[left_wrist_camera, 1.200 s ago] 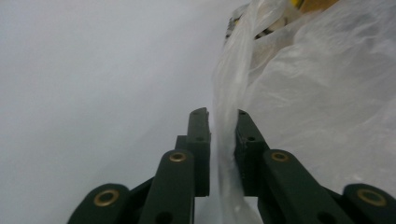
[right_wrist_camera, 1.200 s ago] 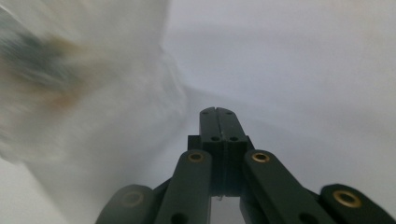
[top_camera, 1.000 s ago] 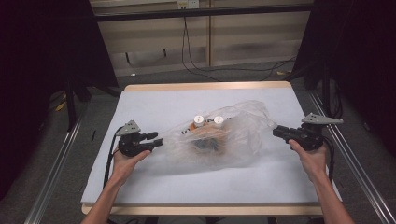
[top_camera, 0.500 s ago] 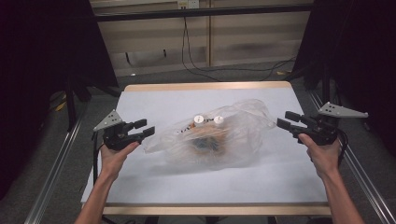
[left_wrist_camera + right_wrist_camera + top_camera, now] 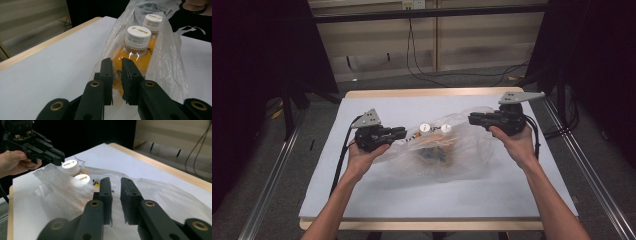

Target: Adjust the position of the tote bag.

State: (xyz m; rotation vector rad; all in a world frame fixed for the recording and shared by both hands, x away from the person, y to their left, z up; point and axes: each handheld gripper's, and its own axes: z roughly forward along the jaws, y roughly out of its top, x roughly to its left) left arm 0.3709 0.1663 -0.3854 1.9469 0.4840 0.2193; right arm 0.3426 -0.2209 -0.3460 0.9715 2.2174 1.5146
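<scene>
1. Bag [image 5: 447, 150]: clear plastic, lying mid-bench [image 5: 377, 200] on the white cover, both ends lifted by the hand-held grippers.
2. Bottles [image 5: 136, 50]: two, orange contents, white caps, side by side inside the bag; film wraps them on all sides, so no bare access to either.
3. Left hand-held gripper [image 5: 399, 133]: jaws have just been closing, now nearly together on a fold of bag film at the bag's left end; the nearer bottle sits right behind the jaw tips in the left gripper view.
4. Right hand-held gripper [image 5: 473, 119]: jaws also just closing, narrow gap left; film lies between and under them in the right gripper view; cannot tell if the pads actually pinch it.
5. Surroundings: wooden bench edge [image 5: 422, 93] at the far side; black cables [image 5: 417, 60] on the floor behind; metal rails [image 5: 272, 185] along both flanks; dark curtains either side.
</scene>
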